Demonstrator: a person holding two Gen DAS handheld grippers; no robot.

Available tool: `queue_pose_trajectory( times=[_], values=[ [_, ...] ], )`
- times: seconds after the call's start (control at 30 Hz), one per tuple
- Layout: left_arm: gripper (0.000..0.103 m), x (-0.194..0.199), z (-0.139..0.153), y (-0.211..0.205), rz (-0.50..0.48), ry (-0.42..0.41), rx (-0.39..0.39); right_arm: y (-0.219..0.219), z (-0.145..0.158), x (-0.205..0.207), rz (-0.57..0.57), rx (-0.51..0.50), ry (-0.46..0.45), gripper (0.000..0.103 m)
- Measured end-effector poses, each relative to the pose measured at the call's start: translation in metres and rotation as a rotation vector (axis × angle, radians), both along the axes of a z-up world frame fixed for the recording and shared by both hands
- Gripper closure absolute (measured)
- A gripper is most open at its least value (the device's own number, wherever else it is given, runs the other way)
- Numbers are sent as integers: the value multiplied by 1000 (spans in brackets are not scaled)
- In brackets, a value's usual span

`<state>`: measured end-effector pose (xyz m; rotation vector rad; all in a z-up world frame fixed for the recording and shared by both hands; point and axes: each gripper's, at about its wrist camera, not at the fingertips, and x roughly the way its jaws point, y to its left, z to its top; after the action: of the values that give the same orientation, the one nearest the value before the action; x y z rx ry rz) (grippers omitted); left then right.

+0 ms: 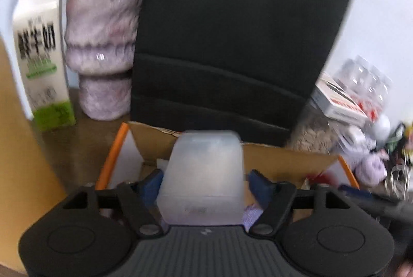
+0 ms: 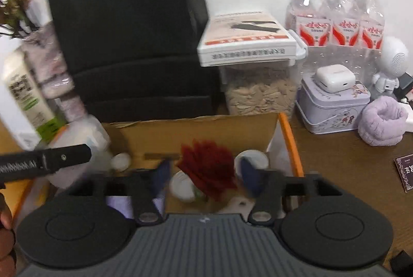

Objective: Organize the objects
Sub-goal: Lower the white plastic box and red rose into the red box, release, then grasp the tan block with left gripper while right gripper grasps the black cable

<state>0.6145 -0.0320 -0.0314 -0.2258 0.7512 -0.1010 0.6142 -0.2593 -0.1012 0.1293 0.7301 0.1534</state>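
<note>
In the left wrist view, the left tongs (image 1: 204, 181) are spread around a frosted translucent plastic box (image 1: 202, 173) at lower centre, its long axis running up the frame; whether the blue pads (image 1: 152, 182) press it is unclear through blur. Below lies a cardboard box (image 1: 284, 158) with orange edges. In the right wrist view, the right tongs (image 2: 204, 173) stand spread over that box, a red flower (image 2: 209, 168) between them, untouched, beside small white cups (image 2: 182, 185). Its stem is hidden.
</note>
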Motion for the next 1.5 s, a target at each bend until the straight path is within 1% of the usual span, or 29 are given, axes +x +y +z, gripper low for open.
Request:
queue_pose_trajectory(
  times=[0.07,0.1,0.13,0.17,0.23,0.3,0.37,0.4,0.47,0.53,0.6,0.63,0.7,0.77,0.93,0.97,1.03,1.13,1.2,1.23,1.3,1.33,1.4,1.43,1.5],
  values=[
    [29,2,-4,0,-13,-2,-33,1,0,-2,-11,-29,-18,22],
    [27,2,-5,-1,-41,-17,-35,-1,2,-4,-7,-20,-32,22],
    [26,0,-5,-4,-72,-32,-15,-3,6,-8,-7,-6,-47,22],
    [26,-3,-4,-7,-82,-42,20,-6,10,-12,-13,8,-61,21],
    [26,-16,2,-8,-72,-57,65,-14,18,-21,-27,43,-84,20],
    [26,-29,11,-5,-68,-70,51,-19,29,-36,-26,72,-107,16],
    [26,-49,26,-3,-82,-98,29,-21,37,-50,-9,75,-128,12],
    [26,-60,36,-4,-93,-119,29,-20,42,-60,-2,70,-140,12],
    [25,-84,55,-7,-99,-169,61,-18,51,-82,5,53,-171,11],
    [25,-109,69,-8,-87,-206,118,-16,57,-105,11,49,-190,8],
    [22,-142,77,-6,-81,-246,151,-13,63,-135,29,51,-219,4],
    [20,-159,77,-3,-81,-263,150,-12,64,-151,33,55,-237,3],
    [18,-196,72,2,-100,-282,133,-12,64,-183,37,76,-265,1],
    [18,-230,60,9,-117,-277,117,-13,58,-213,42,108,-276,0],
    [18,-325,16,37,-112,-268,96,-18,43,-274,43,175,-287,0],
    [18,-338,7,44,-97,-256,95,-20,41,-282,46,175,-293,0],
    [18,-361,-9,57,-35,-210,106,-26,35,-294,45,180,-299,0],
    [18,-378,-22,76,92,-135,104,-40,25,-302,20,225,-282,0],
    [19,-381,-23,87,164,-125,79,-46,22,-303,16,249,-270,0],
    [19,-383,-22,91,190,-132,62,-48,22,-304,8,250,-270,0],
    [19,-381,-16,93,199,-145,54,-49,26,-309,7,243,-296,0],
    [19,-380,-12,92,196,-154,70,-50,28,-314,2,241,-315,0],
    [18,-382,-4,89,190,-198,96,-52,31,-320,4,247,-331,0],
    [18,-384,-1,87,184,-222,100,-52,30,-322,8,242,-331,0],
    [16,-383,0,86,175,-241,96,-49,27,-325,8,192,-313,0]
  ],
)
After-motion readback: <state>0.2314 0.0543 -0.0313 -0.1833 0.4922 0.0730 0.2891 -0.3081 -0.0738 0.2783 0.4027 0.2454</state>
